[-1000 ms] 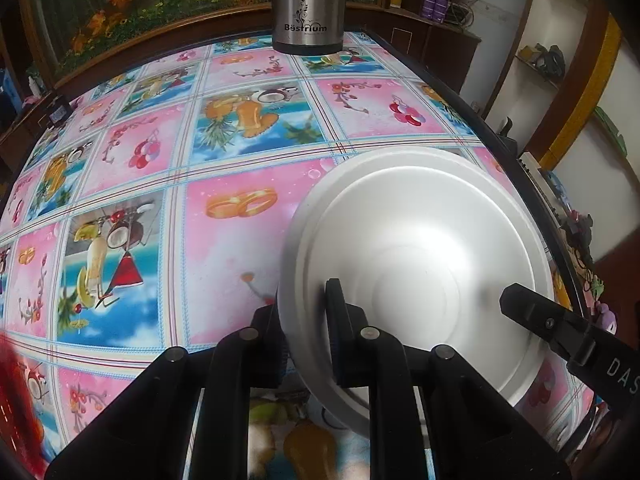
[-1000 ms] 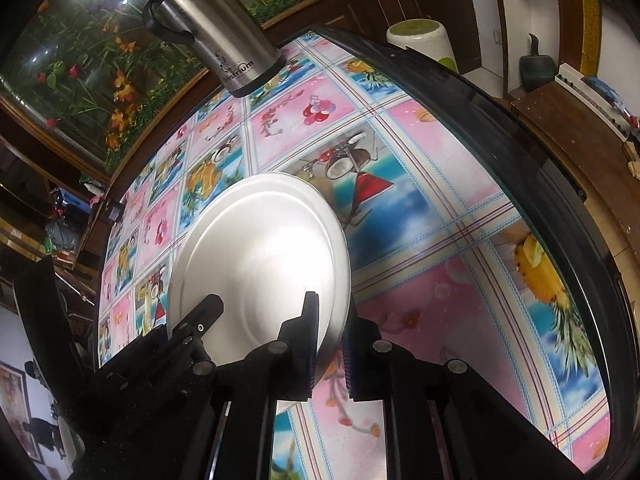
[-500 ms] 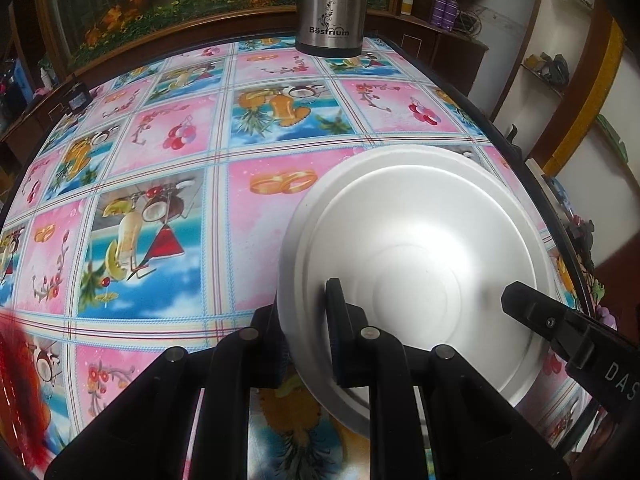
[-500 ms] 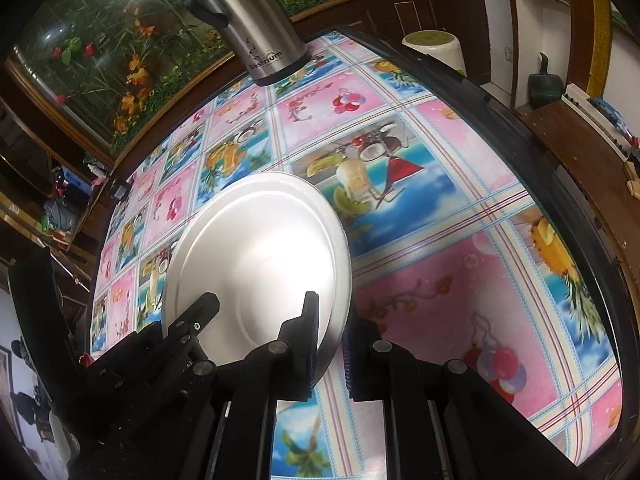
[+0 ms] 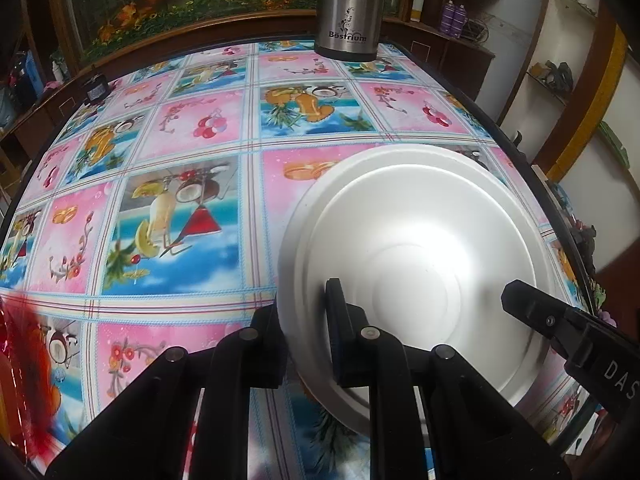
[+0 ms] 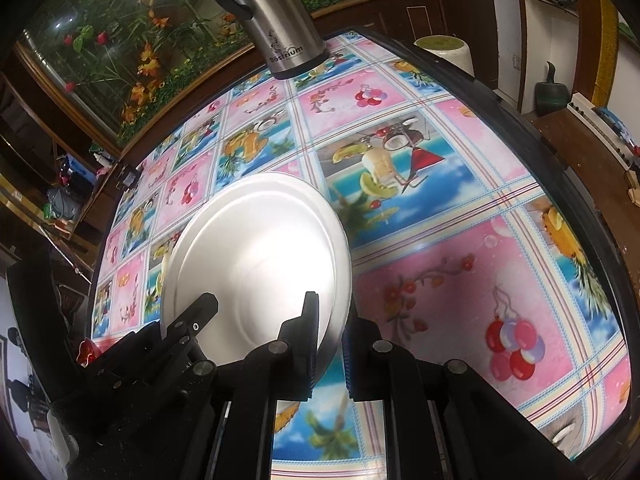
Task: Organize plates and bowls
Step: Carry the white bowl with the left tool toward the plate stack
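Plate (image 5: 416,256) pinched at opposite rim edges, left claw (image 5: 304,344) and right claw (image 6: 332,344) both clamped on it: two-point hold keeps it level above surface (image 5: 192,168).

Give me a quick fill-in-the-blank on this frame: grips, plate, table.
1. Both grippers, left and right, are shut on the rim of one white ____.
2. The flask at the table's far edge is made of ____.
3. The plate is gripped on ____ sides of its rim.

Missing: plate; steel; opposite
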